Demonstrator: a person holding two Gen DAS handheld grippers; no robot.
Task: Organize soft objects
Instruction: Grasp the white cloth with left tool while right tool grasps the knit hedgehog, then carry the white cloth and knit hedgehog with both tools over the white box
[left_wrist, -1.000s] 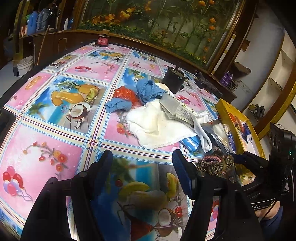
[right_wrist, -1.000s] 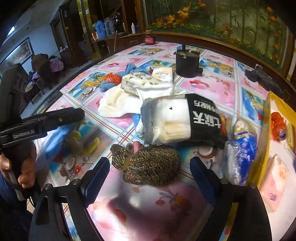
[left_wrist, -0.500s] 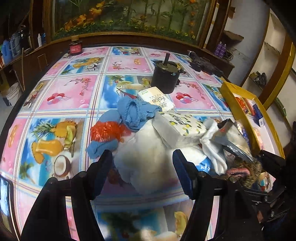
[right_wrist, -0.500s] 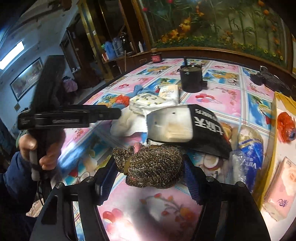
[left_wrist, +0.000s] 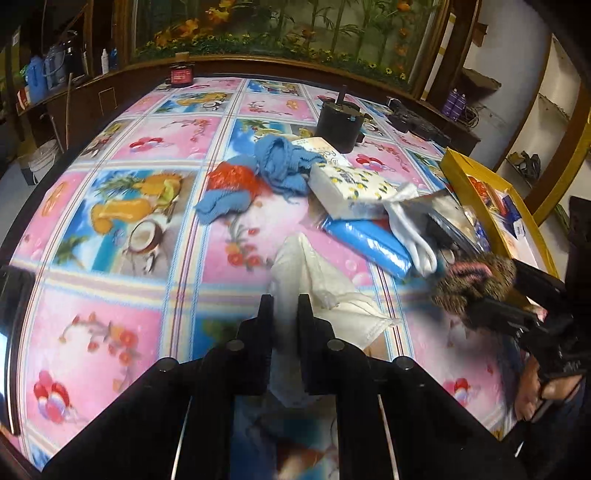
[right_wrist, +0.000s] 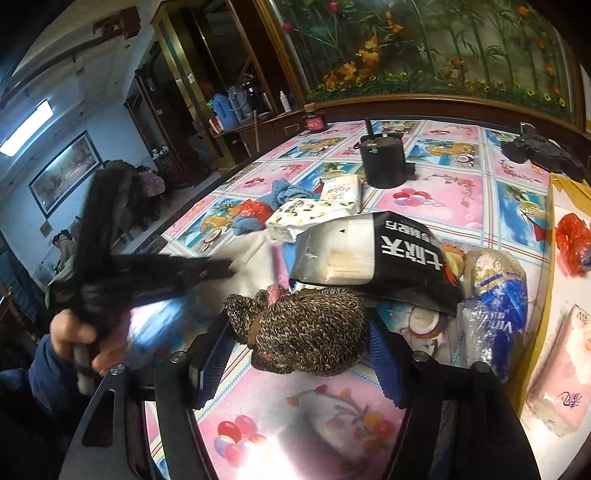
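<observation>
My left gripper (left_wrist: 285, 310) is shut on a white cloth (left_wrist: 317, 284), which trails from its fingers over the flowery tablecloth. A brown speckled knitted piece with pink trim (right_wrist: 310, 332) sits between the blue pads of my right gripper (right_wrist: 299, 350), which press on both its sides. In the left wrist view that knitted piece (left_wrist: 476, 273) shows at the right, in the right gripper (left_wrist: 517, 299). The left gripper (right_wrist: 207, 269) appears blurred at the left of the right wrist view. Blue cloths (left_wrist: 284, 162) and a red mesh bundle (left_wrist: 232, 177) lie mid-table.
A tissue pack (left_wrist: 347, 184), a blue packet (left_wrist: 369, 240) and a black-and-white pack (right_wrist: 369, 251) are heaped beside the cloths. A yellow tray (left_wrist: 480, 192) at the right holds a pink pack (right_wrist: 561, 376) and a red bag (right_wrist: 572, 240). A black pot (right_wrist: 384, 162) stands behind.
The left gripper went from open to shut on the white cloth and has dragged it out of the heap toward the near edge. The right gripper closed on the knitted piece.
</observation>
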